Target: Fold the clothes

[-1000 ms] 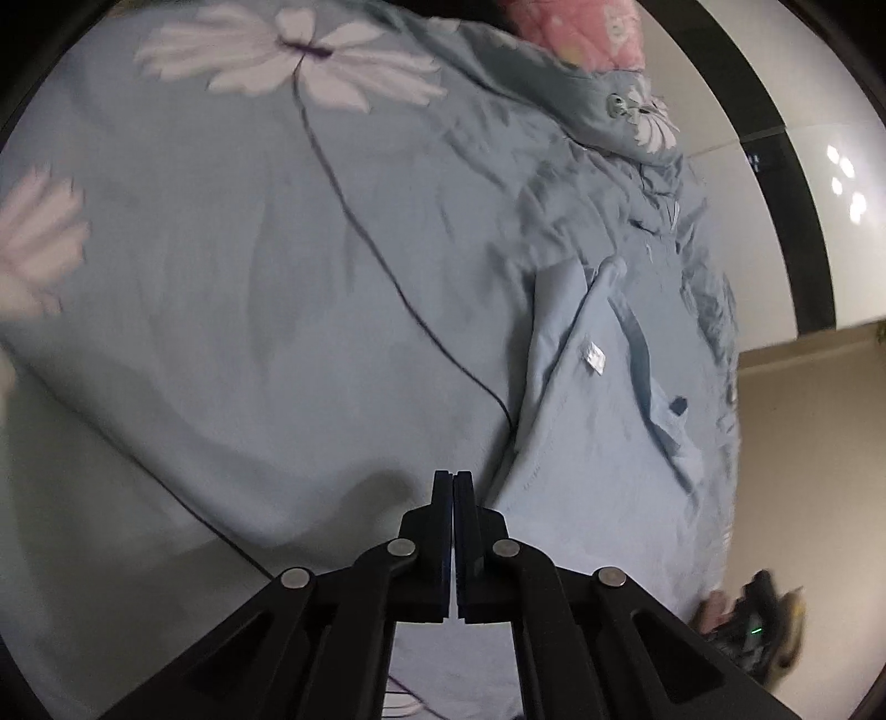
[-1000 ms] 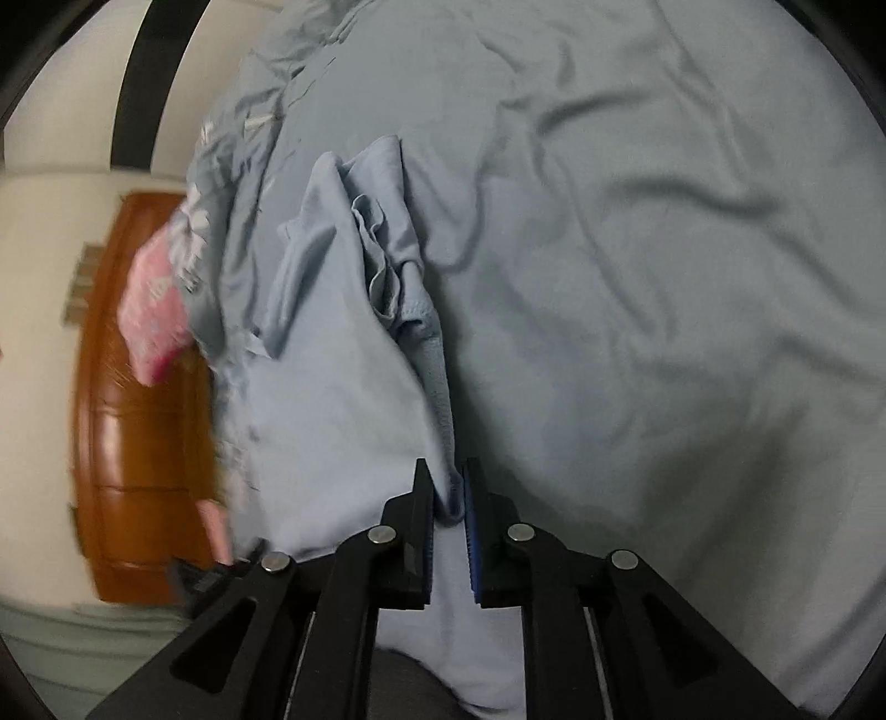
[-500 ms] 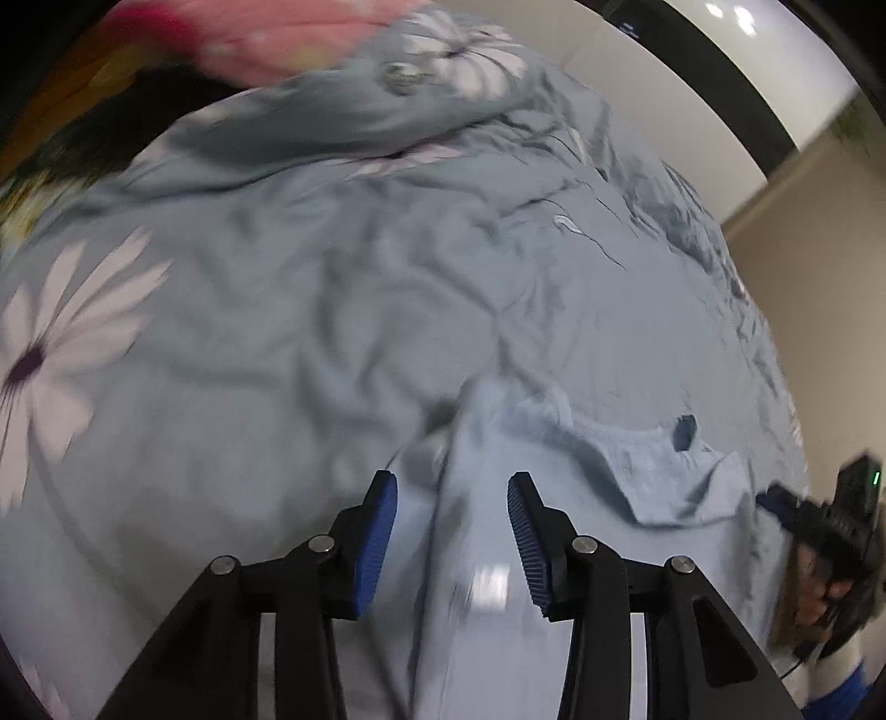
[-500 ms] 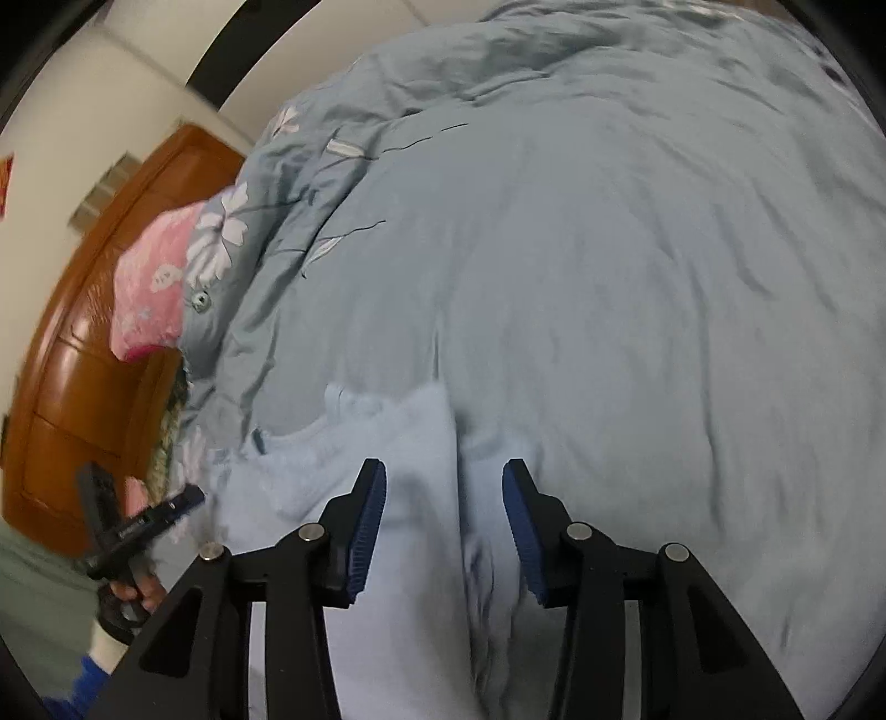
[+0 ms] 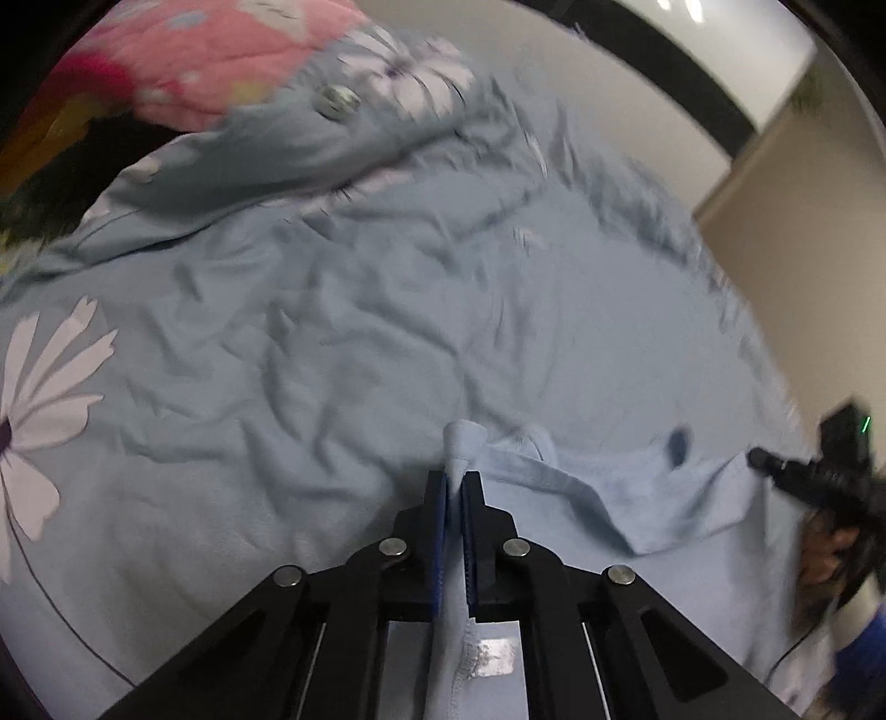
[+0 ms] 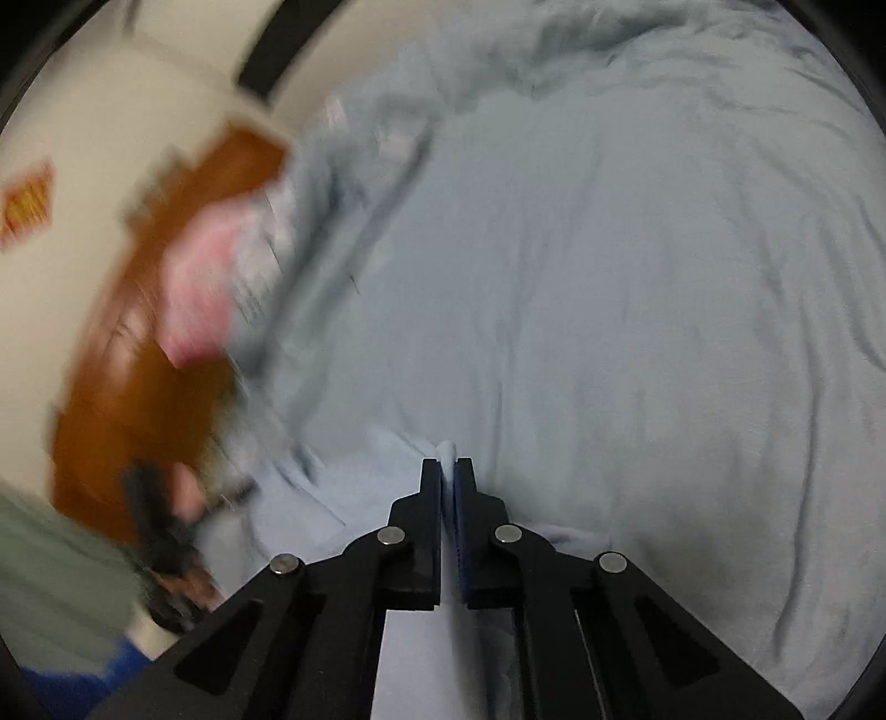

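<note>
A light blue garment (image 5: 637, 498) lies crumpled on the bed. In the left wrist view my left gripper (image 5: 457, 487) has its jaws closing tight on a bunched fold of it, and a tuft of cloth sticks out past the fingertips. The cloth hangs below with a shiny tag (image 5: 493, 659). In the right wrist view my right gripper (image 6: 447, 476) is likewise closing, its pads pinching another fold of the garment (image 6: 343, 487). Each view shows the other gripper at its edge, held in a hand: the right one (image 5: 819, 482) and the blurred left one (image 6: 160, 520).
A pale blue bed cover (image 5: 277, 332) with white flowers (image 5: 33, 382) spreads wrinkled under everything. A pink quilt (image 5: 221, 50) lies at the head of the bed. Brown wooden furniture (image 6: 111, 387) and a white wall stand beyond. A blue sleeve (image 5: 858, 664) shows at the right.
Half a second ago both grippers stood open around the garment's edge; now both are pinched shut on folds of it. Since a second ago both views swung across the bed.
</note>
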`<state>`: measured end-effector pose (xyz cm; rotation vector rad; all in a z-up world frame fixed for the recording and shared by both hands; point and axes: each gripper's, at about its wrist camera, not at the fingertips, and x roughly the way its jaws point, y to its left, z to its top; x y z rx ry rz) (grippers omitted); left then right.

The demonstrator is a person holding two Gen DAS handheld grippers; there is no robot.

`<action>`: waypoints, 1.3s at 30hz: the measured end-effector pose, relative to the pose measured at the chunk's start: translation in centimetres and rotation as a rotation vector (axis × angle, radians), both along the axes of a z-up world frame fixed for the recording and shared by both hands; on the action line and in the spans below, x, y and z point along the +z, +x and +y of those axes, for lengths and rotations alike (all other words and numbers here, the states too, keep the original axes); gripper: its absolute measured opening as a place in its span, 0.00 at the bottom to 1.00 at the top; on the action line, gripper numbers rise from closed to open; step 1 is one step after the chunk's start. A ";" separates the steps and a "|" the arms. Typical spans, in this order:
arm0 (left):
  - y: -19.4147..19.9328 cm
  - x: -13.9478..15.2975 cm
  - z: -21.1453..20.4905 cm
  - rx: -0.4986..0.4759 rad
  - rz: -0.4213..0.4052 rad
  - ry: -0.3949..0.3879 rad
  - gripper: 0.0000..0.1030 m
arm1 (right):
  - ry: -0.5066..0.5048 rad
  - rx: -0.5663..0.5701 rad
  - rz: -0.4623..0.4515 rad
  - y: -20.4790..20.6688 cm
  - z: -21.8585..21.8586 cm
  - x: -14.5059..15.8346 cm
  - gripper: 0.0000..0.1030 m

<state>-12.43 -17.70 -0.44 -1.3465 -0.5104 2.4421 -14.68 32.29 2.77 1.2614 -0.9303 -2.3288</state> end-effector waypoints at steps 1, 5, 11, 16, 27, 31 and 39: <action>-0.1 -0.4 -0.5 0.018 -0.014 0.013 0.05 | -0.008 -0.033 -0.022 -0.2 0.7 -0.6 0.03; -1.0 -2.2 -1.3 0.067 -0.066 0.042 0.05 | 0.009 -0.071 -0.114 -0.8 1.1 -3.6 0.03; -1.6 -2.7 -1.6 0.083 -0.111 0.039 0.09 | 0.015 -0.101 -0.158 -0.7 1.2 -4.6 0.04; -1.1 -2.1 -2.8 0.129 -0.136 0.015 0.16 | 0.086 -0.201 -0.171 1.0 3.6 -3.2 0.04; 6.6 1.8 0.7 0.067 -0.135 -0.022 0.39 | 0.020 -0.118 -0.220 13.8 1.6 -2.0 0.50; 11.0 0.7 9.1 -0.128 -0.180 -0.026 0.39 | -0.046 -0.110 -0.296 17.3 -1.2 -4.3 0.51; 14.9 -3.9 17.6 -0.314 -0.324 -0.186 0.36 | -0.141 -0.218 -0.342 19.1 -2.4 -6.3 0.51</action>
